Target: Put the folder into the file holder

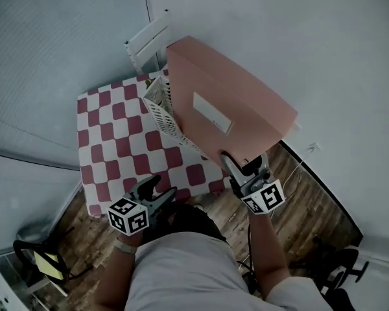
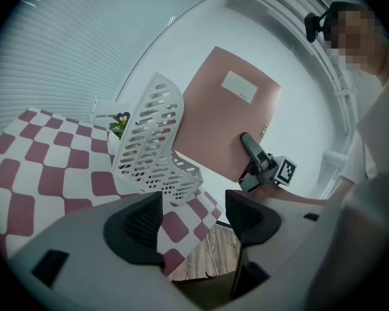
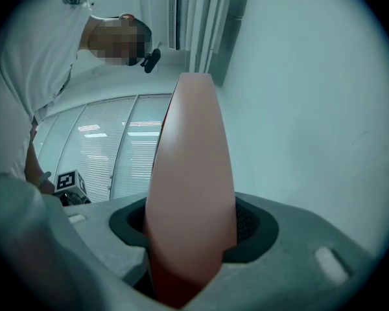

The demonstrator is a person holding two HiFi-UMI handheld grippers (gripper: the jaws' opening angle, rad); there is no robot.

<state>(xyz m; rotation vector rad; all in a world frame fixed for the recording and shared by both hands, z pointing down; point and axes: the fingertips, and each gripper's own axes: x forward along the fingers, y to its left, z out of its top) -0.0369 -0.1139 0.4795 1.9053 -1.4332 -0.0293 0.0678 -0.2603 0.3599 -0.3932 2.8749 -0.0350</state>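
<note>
My right gripper [image 1: 228,161] is shut on the lower edge of a large pink folder [image 1: 227,105] with a white label, holding it up and tilted beside the table's right side. In the right gripper view the folder [image 3: 191,186] fills the space between the jaws, edge-on. A white perforated file holder [image 1: 163,112] stands on the checked table, partly hidden behind the folder. My left gripper [image 1: 161,188] hovers at the table's near edge, open, with nothing between its jaws. The left gripper view shows the file holder [image 2: 152,141], the folder [image 2: 227,118] and my right gripper [image 2: 247,141] beyond it.
The red-and-white checked table [image 1: 117,141] stands against a pale wall. A small flower pot [image 2: 120,120] sits behind the file holder, and a white slatted object [image 1: 148,41] leans at the wall. On the wooden floor are a black chair base [image 1: 337,264] and a dark object [image 1: 42,258].
</note>
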